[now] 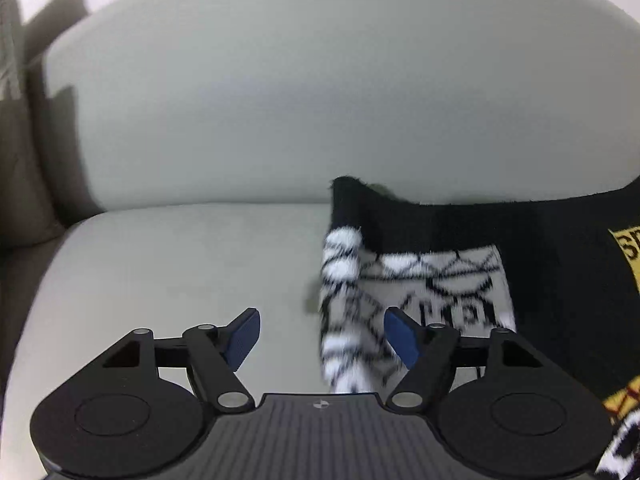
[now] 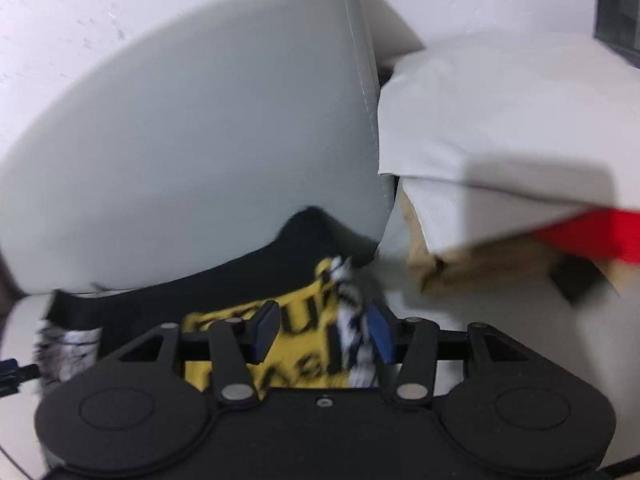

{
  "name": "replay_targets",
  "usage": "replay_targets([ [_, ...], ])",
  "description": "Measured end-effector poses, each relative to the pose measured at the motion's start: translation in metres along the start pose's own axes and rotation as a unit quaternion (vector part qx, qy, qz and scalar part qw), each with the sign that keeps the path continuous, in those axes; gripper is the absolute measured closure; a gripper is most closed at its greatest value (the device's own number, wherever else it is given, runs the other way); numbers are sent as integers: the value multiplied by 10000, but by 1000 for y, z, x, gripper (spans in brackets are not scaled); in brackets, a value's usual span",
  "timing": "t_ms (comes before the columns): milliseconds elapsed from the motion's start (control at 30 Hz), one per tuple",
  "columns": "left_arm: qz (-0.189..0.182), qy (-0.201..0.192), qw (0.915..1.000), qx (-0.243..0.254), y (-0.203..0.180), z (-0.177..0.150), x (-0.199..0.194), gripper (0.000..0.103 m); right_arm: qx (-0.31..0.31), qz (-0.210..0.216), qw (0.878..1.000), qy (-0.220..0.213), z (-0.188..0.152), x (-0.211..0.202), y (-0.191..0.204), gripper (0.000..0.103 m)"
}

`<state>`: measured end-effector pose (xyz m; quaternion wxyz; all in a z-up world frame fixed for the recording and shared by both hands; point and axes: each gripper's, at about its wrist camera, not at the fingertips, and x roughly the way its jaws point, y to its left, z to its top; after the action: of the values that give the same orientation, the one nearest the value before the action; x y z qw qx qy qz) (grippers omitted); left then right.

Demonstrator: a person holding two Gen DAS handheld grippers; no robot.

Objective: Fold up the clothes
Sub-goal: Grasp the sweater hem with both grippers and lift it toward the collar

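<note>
A black knit garment (image 1: 540, 264) with white-and-black patterned sleeves and yellow patches lies on a pale grey sofa seat (image 1: 180, 264). In the left wrist view my left gripper (image 1: 322, 338) is open, with the patterned sleeve (image 1: 344, 304) lying just past and between its blue pads. In the right wrist view the garment (image 2: 240, 276) shows a yellow printed panel (image 2: 304, 344). My right gripper (image 2: 322, 332) is open over that panel, with a patterned strip (image 2: 352, 320) beside its right pad. Both views are blurred.
The sofa backrest (image 1: 320, 100) rises right behind the garment. A brown cushion (image 1: 24, 184) sits at the left. In the right wrist view a white sheet (image 2: 500, 120) covers a tan box (image 2: 480, 264) with something red (image 2: 592, 236) at the right.
</note>
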<state>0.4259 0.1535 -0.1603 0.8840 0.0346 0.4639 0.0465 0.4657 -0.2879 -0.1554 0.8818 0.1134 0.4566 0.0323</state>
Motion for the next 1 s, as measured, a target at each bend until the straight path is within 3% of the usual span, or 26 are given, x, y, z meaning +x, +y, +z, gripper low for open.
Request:
replay_targets([
  [100, 3, 7, 9999, 146, -5, 11, 24, 32, -117, -23, 9999, -27, 10, 26, -1, 58],
  [133, 62, 26, 9999, 154, -8, 15, 32, 32, -222, -17, 9997, -15, 12, 34, 2, 64],
  [200, 91, 9, 10000, 29, -10, 21, 43, 31, -459, -62, 9989, 46, 15, 48, 8, 67],
  [233, 36, -86, 9999, -67, -9, 23, 45, 37, -576, -124, 9982, 95, 16, 56, 12, 67],
  [300, -183, -190, 9993, -268, -7, 25, 46, 66, -749, -250, 9968, 109, 14, 64, 19, 66],
  [333, -319, -205, 9987, -352, -8, 25, 45, 86, -832, -313, 9960, 110, 12, 68, 22, 66],
  [400, -202, -322, 9991, -206, -15, 23, 33, 88, -814, -295, 9962, -86, 8, 59, 25, 87],
  [433, -143, -458, 9988, -39, -18, 21, 22, 89, -785, -239, 9964, -214, 7, 50, 26, 87],
  [500, -170, -715, 9973, 66, -18, 17, -4, 89, -715, -98, 9962, -481, 3, 22, 28, 87],
  [700, -503, -1300, 9899, -263, 6, -11, -125, 90, -447, 452, 9938, -914, -22, -109, 28, 88],
  [833, -704, -1467, 9857, -450, 23, -52, -215, 91, -567, 632, 9890, -1208, -60, -210, 29, 90],
  [1000, -847, -1537, 9829, -565, 39, -121, -295, 91, -710, 707, 9852, -1388, -121, -307, 19, 90],
])
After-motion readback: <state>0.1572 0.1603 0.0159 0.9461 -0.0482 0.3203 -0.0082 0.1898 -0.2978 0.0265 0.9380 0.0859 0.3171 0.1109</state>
